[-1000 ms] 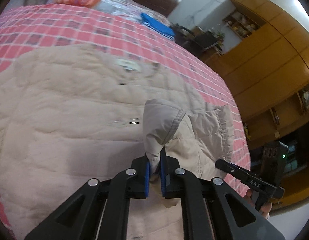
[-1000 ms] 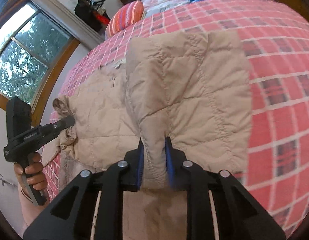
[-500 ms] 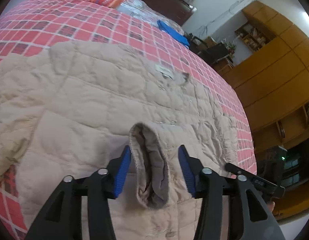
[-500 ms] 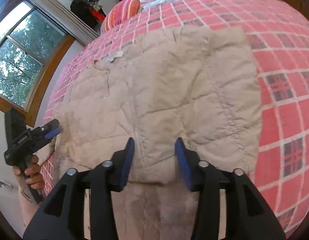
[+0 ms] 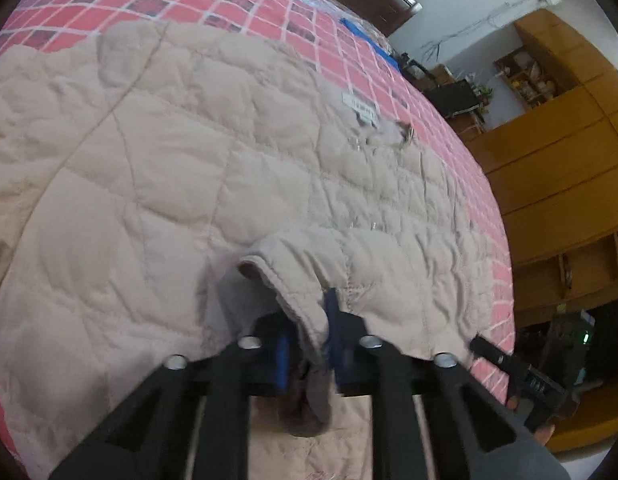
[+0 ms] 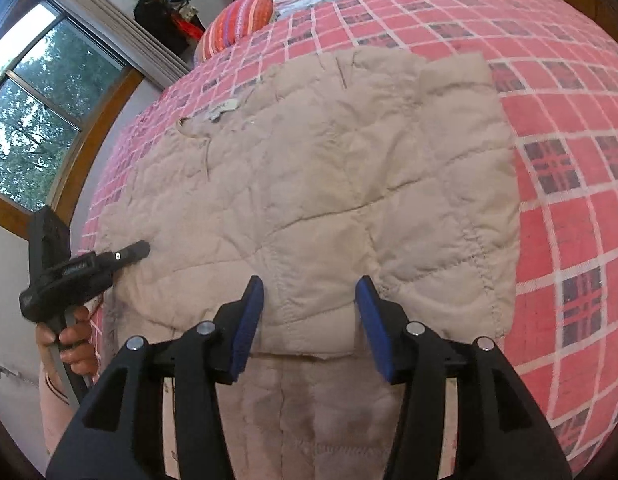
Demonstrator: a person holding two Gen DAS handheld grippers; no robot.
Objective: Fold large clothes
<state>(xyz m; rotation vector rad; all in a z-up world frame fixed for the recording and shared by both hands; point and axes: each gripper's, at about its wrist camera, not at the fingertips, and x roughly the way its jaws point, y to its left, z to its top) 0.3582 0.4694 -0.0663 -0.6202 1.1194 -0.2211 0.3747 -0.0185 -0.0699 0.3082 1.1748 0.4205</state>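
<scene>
Jacket label (image 5: 359, 109) — print illegible.

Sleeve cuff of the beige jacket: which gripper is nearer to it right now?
Left. The left gripper has the sleeve cuff between its fingers. The right gripper is open over the folded jacket edge, apart from the cuff.

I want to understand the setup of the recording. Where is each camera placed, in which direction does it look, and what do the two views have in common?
Left wrist: sits behind the left gripper, facing over the beige quilted jacket toward the wooden cabinets; its fingers close on a jacket cuff; the right gripper shows at the right edge.
Right wrist: sits behind the open right gripper, facing over the jacket toward the window; the left gripper and hand show.
Shared: the jacket, its white label, the pink checked bedcover.
</scene>
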